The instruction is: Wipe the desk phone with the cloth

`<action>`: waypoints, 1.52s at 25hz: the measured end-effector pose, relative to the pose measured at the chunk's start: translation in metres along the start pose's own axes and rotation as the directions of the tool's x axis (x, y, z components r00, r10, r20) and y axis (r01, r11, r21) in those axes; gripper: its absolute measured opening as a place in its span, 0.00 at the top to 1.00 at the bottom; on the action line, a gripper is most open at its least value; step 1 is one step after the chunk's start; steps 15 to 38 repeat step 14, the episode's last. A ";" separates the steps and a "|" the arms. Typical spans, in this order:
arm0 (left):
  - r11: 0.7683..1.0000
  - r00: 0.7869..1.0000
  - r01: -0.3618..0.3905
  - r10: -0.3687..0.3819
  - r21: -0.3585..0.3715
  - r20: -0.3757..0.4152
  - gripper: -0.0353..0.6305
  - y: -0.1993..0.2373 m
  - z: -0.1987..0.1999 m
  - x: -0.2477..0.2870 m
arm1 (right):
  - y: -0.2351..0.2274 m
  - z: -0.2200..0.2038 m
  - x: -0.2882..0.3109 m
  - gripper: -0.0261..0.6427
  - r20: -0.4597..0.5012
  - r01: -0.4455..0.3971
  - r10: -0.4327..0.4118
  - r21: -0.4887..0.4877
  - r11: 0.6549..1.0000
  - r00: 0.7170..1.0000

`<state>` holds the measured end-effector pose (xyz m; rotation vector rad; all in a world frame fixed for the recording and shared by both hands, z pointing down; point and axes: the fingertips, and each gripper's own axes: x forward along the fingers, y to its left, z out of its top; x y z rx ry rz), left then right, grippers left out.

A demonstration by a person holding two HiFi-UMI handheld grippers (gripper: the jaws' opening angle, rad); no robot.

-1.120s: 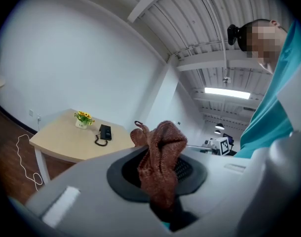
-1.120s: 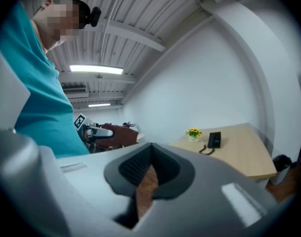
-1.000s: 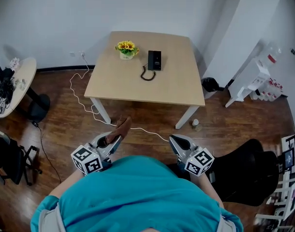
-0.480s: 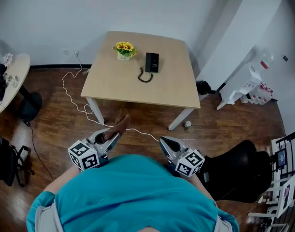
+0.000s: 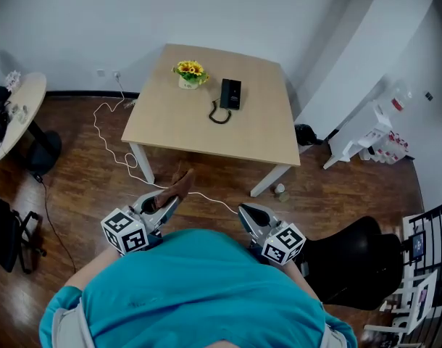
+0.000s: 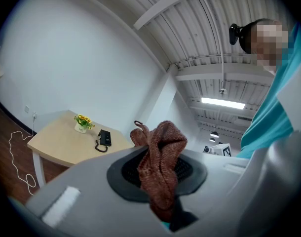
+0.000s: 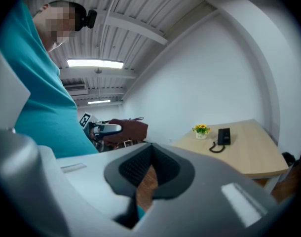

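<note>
Brown cloth (image 5: 182, 185) clamped in the left gripper (image 5: 169, 203) jaws, ready for wiping; right gripper (image 5: 248, 213) jaws closed, empty, spare; desk phone (image 5: 230, 93) well apart, on the surface (image 5: 192, 133), not yet reached.

A square light-wood table (image 5: 261, 133) on white legs stands on a dark plank floor (image 5: 83, 187). Taken from the tabletop's centre, a small pot of yellow flowers (image 5: 190, 73) sits at 11 o'clock near the far edge. The black desk phone (image 5: 230, 93) lies close by at 1 o'clock, its coiled cord (image 5: 219, 115) looping toward 7 o'clock. A white cable (image 5: 96, 118) trails over the floor at the table's 9 o'clock.
</note>
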<state>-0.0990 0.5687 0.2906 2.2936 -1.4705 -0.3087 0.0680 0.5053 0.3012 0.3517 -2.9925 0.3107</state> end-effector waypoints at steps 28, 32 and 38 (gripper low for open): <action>1.000 1.000 -0.018 0.018 -0.011 0.007 0.83 0.002 -0.001 0.000 | -0.001 -0.002 0.006 0.96 -0.012 -0.031 0.031 -0.012 0.999 0.999; 1.000 1.000 -0.018 0.018 -0.011 0.007 0.83 0.002 -0.001 0.000 | -0.001 -0.002 0.006 0.96 -0.012 -0.031 0.031 -0.012 0.999 0.999; 1.000 1.000 -0.018 0.018 -0.011 0.007 0.83 0.002 -0.001 0.000 | -0.001 -0.002 0.006 0.96 -0.012 -0.031 0.031 -0.012 0.999 0.999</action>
